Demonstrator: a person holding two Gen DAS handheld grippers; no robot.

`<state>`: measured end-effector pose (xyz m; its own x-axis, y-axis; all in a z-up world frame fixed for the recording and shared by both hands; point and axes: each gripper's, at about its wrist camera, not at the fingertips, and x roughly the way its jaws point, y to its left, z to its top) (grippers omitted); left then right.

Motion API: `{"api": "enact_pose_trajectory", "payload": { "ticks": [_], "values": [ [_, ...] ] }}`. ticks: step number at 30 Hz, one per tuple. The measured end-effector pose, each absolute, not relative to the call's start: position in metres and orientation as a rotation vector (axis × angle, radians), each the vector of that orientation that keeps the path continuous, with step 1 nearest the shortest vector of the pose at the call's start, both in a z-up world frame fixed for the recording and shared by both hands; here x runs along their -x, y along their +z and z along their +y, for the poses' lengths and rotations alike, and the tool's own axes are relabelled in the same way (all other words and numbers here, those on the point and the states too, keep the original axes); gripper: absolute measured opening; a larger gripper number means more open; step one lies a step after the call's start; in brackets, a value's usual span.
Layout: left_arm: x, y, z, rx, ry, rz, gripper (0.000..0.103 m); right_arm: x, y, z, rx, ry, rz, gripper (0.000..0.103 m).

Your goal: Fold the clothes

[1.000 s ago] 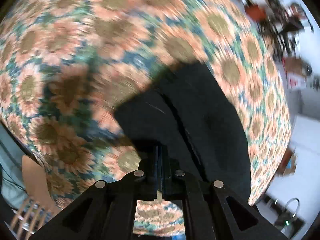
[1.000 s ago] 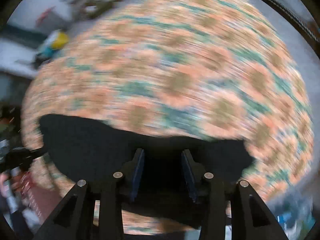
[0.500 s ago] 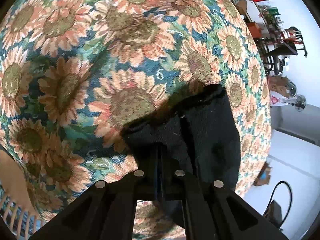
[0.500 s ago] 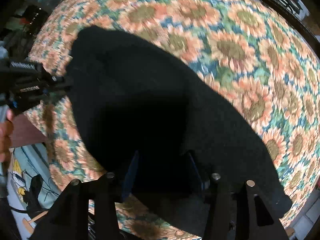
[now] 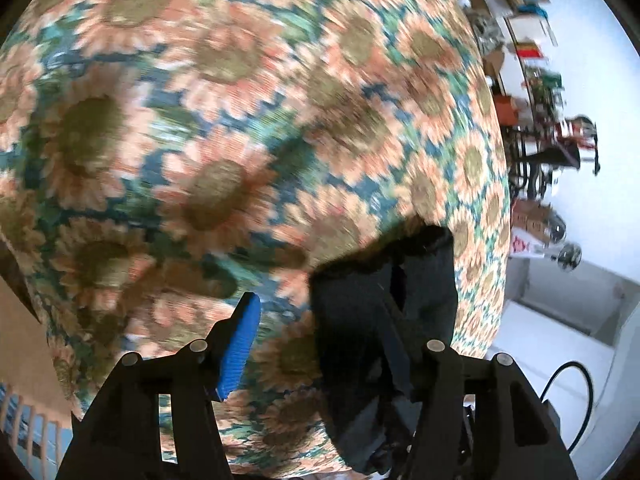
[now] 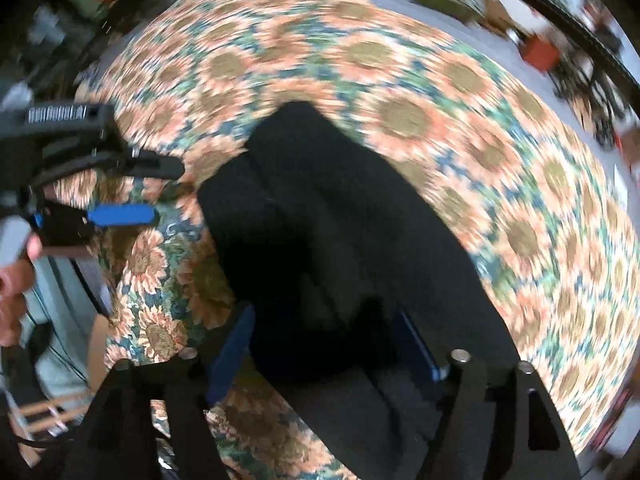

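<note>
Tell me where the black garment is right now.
The black knitted garment lies folded on the sunflower-print tablecloth, filling the centre of the right wrist view between the open right tongs; the open left tongs sit at its left edge.

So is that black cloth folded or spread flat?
Folded: the black cloth lies doubled in stacked layers on the sunflower tablecloth.

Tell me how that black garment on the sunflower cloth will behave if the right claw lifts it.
The black garment looks soft and floppy: it lies in layered folds on the sunflower tablecloth, so lifted edges would probably droop. It seems light for its size, likely an easy lift. The knit looks fuzzy, so it should grip rather than slip between the right claw pads.
</note>
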<state>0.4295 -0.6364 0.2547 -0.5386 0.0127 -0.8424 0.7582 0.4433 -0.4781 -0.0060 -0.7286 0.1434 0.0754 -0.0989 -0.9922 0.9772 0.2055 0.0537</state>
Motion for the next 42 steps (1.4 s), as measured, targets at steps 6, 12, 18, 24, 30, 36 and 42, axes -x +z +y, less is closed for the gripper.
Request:
{"api": "enact_pose_trajectory", "payload": {
  "ticks": [6,12,18,24,30,36,42],
  "values": [
    [-0.42,0.238,-0.636,-0.602,-1.088,1.91,0.06,-0.042,0.124,-0.741,-0.879,-1.001,1.266,0.086],
    [-0.389,0.197,-0.659,-0.525,-1.053,1.991,0.06,-0.055,0.095,-0.745,-0.893,-0.978,1.347,0.088],
    [-0.364,0.178,-0.662,-0.5,-1.064,2.027,0.06,-0.055,0.083,-0.736,-0.833,-1.025,1.337,0.09],
    [-0.309,0.169,-0.687,-0.53,-1.157,2.043,0.06,-0.022,0.098,-0.733,-0.92,-1.159,1.135,0.042],
    [-0.269,0.166,-0.698,-0.451,-1.211,2.127,0.067,0.034,0.106,-0.729,-1.221,-1.131,0.813,0.012],
    [-0.234,0.165,-0.721,-0.501,-1.238,2.149,0.071,0.035,0.111,-0.718,-1.254,-1.122,0.742,0.011],
    [-0.166,0.164,-0.736,-0.819,-1.332,1.949,0.069,0.034,0.112,-0.71,-1.279,-1.128,0.775,0.012]
  ]
}}
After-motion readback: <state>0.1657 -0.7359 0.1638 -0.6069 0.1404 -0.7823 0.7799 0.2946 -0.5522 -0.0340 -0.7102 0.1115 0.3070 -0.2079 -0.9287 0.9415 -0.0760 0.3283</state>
